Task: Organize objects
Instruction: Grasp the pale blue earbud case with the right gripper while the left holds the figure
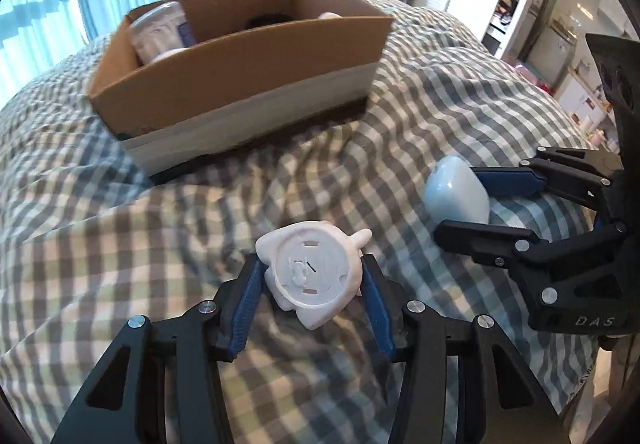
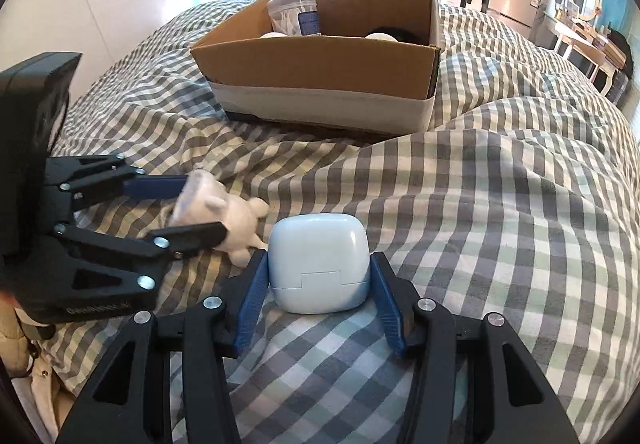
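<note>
Gripped case [image 2: 319, 267]; jar [image 2: 293, 13] in box [image 2: 320, 71]

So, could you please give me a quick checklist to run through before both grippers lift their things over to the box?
1. Left gripper closed on the white figurine: ok, both blue pads touch its sides.
2. Right gripper closed on the pale blue case: ok, pads sit against both sides.
3. Grip firm enough to lift: cannot tell.
4. Cardboard box open on top: ok, no lid or flaps in the way.
5. Room left in the box: cannot tell; a clear jar and other things are already in it.
6. The two grippers apart from each other: ok, side by side over the checked blanket.
</note>
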Motion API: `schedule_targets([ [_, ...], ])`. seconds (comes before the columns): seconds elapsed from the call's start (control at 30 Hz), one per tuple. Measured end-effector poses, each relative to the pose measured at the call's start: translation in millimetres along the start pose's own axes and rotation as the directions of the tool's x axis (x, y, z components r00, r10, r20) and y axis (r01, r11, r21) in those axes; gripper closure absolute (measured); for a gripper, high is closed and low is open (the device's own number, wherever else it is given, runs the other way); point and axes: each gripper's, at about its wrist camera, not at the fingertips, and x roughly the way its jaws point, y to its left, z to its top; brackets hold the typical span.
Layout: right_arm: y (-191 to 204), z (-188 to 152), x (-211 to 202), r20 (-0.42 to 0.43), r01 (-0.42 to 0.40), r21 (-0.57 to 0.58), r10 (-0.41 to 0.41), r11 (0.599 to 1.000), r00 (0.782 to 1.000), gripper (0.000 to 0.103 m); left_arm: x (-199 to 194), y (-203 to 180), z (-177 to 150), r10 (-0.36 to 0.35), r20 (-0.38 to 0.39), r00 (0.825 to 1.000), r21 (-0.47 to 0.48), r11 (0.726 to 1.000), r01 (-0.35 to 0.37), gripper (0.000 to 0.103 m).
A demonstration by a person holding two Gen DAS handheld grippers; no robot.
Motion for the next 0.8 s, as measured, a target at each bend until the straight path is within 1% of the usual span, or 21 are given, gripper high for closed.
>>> schedule_targets([
  [0.1, 2, -1, -2, 0.008, -0.003, 0.004, 0.003, 1.0, 1.0, 0.052, -1, -5, -1, 0.004, 0.003, 1.0, 0.022, 1.0, -0.004, 0.054],
  [0.2, 1, -2, -5, 0.018, 0.0, 0.007, 0.0, 1.0, 1.0, 0.052, -9, -9, -4, 0.018, 0.027, 0.999, 0.037, 0.999, -0.019, 0.054],
  [0.4, 2, -2, -18, 0.045, 0.03, 0.015, -0.031, 0.999, 0.999, 0.052, -35, -3, -5, 0.035, 0.081, 0.996, 0.01, 0.999, -0.036, 0.054],
  [0.6, 9, -1, -27, 0.064, 0.042, 0.004, -0.042, 0.999, 0.997, 0.052, -55, 1, -7, 0.058, 0.125, 0.99, -0.003, 0.998, -0.058, 0.054],
  [0.8, 21, 0, -40, 0.088, 0.054, -0.017, -0.052, 0.998, 0.995, 0.052, -69, 0, -10, 0.089, 0.136, 0.987, -0.022, 0.996, -0.086, 0.054],
])
